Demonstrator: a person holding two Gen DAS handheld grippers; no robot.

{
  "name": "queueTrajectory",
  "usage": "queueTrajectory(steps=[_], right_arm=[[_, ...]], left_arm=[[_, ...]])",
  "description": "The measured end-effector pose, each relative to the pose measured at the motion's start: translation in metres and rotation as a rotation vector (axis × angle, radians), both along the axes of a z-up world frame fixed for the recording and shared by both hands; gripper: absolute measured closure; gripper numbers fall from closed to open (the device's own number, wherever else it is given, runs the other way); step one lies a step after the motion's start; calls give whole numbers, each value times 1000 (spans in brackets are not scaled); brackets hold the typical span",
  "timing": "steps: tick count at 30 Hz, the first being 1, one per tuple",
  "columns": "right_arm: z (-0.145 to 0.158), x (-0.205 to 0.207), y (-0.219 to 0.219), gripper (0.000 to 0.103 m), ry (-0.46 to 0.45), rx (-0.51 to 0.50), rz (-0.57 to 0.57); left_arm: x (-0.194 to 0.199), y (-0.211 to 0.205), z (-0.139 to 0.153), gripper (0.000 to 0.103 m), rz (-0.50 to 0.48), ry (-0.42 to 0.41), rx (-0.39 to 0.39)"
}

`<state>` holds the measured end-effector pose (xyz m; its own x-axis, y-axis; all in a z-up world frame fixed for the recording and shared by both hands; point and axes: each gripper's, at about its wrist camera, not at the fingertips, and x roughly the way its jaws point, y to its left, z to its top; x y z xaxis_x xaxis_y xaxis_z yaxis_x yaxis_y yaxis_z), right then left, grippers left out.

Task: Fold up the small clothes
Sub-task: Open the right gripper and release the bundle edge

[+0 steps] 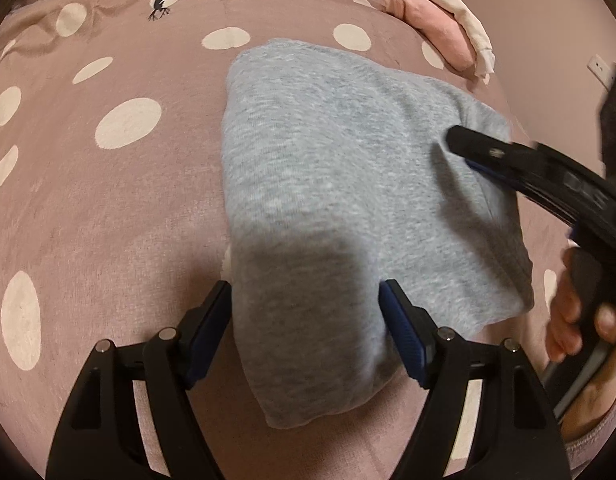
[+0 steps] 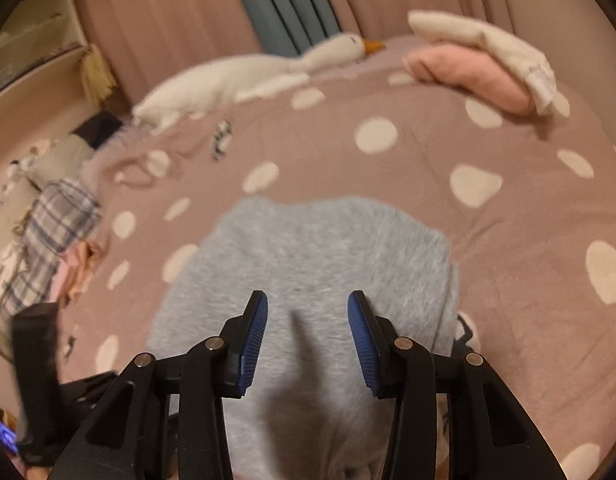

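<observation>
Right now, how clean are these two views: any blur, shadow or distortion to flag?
Left wrist: strong fisheye bulge, dark vignette corners; the left gripper casts a shadow on the grey garment; the right gripper is motion-smeared. Right wrist: soft throughout, bedspread dots blurred, finger shadow on the garment.

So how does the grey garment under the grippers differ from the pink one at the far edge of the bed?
The grey garment lies alone on the dotted bedspread, close under both grippers; the pink garment sits far off with a cream piece draped over it. The grey one spreads broad and fairly flat; the pink one is a smaller, thicker bundle. Both look folded.
</observation>
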<state>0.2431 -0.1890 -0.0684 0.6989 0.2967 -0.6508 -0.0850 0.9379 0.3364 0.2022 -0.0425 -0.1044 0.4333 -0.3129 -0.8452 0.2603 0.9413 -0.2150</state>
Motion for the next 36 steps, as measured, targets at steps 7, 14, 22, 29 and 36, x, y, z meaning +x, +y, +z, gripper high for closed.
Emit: queueTrajectory(steps=[7, 14, 22, 29, 36], right_arm=[[-24, 17, -17, 73, 109, 86, -67], [-7, -4, -16, 73, 69, 109, -27], [4, -45, 9, 73, 25, -2, 129], [-21, -38, 2, 73, 120, -55, 68], [-10, -51, -1, 73, 118, -26, 73]], left_arm=[[1, 0, -4, 26, -10, 6, 2], [1, 0, -3, 26, -6, 11, -1], [1, -2, -2, 26, -4, 13, 1], [0, -5, -2, 26, -4, 19, 10], [-1, -6, -3, 26, -6, 18, 20]])
